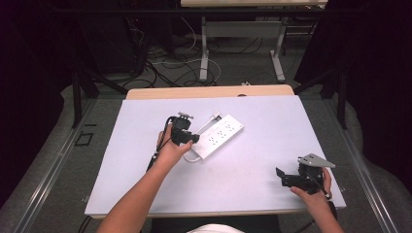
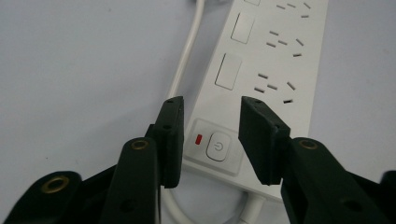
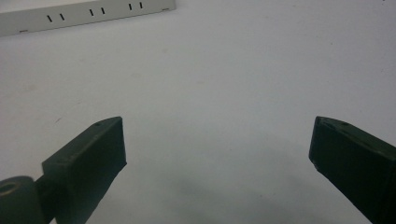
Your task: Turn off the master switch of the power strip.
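Note:
A white power strip (image 1: 218, 134) lies aslant in the middle of the white table, its white cable (image 2: 186, 56) running along its side. My left gripper (image 1: 187, 137) hovers over the strip's near end. In the left gripper view the left gripper (image 2: 211, 140) is open, its jaws straddling the round power button (image 2: 218, 146) with a red light (image 2: 198, 139) beside it. Nothing sits between the jaws. My right gripper (image 1: 284, 177) rests near the table's front right, open wide; in its own view the right gripper (image 3: 217, 154) holds nothing, and the power strip (image 3: 84, 14) shows far off.
The white table top (image 1: 145, 170) has bare room at left and front. Its far wooden edge (image 1: 209, 92) borders a floor with cables and the legs of another table (image 1: 204, 48). Dark curtains stand on both sides.

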The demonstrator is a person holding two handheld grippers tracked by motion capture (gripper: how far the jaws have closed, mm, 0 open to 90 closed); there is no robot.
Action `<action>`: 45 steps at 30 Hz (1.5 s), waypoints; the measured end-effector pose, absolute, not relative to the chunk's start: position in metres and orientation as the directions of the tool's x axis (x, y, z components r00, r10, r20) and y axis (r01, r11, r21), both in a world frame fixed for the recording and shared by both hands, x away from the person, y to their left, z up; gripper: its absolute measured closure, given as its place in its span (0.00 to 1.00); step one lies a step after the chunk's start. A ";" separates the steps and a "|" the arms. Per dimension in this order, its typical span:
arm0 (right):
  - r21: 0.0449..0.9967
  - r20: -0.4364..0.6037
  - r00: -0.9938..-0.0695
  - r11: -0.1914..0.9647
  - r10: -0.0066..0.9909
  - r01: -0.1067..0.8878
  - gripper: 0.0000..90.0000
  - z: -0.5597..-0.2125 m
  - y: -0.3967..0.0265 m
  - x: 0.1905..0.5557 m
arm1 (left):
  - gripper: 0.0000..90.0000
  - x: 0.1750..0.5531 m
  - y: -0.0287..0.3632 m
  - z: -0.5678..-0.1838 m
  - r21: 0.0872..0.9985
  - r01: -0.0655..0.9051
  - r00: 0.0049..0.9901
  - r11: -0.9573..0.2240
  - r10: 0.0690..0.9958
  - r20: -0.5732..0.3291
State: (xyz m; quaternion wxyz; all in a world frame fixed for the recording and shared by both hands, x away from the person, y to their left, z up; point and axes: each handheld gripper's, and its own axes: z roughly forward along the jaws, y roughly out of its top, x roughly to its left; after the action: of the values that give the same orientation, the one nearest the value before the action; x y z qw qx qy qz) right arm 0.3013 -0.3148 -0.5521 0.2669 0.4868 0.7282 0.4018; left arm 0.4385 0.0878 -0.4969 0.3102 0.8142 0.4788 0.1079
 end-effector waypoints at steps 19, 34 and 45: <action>0.850 0.002 -0.371 0.195 0.929 0.490 0.04 -0.552 -0.314 0.301 | 0.31 0.435 0.096 -0.491 0.706 0.583 0.587 -0.401 0.809 -0.025; 0.847 0.002 -0.373 0.197 0.928 0.495 0.04 -0.552 -0.314 0.301 | 0.27 0.431 0.097 -0.491 0.702 0.574 0.618 -0.421 0.785 -0.034; 0.847 -0.001 -0.371 0.198 0.929 0.494 0.04 -0.552 -0.315 0.301 | 0.16 0.430 0.099 -0.488 0.720 0.575 0.605 -0.390 0.795 -0.053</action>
State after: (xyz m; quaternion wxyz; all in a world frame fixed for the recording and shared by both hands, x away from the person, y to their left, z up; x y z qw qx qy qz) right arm 0.3009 -0.3146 -0.5520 0.2717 0.4907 0.7246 0.4004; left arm 0.4296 0.0988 -0.4877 0.3615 0.8196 0.4176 0.1521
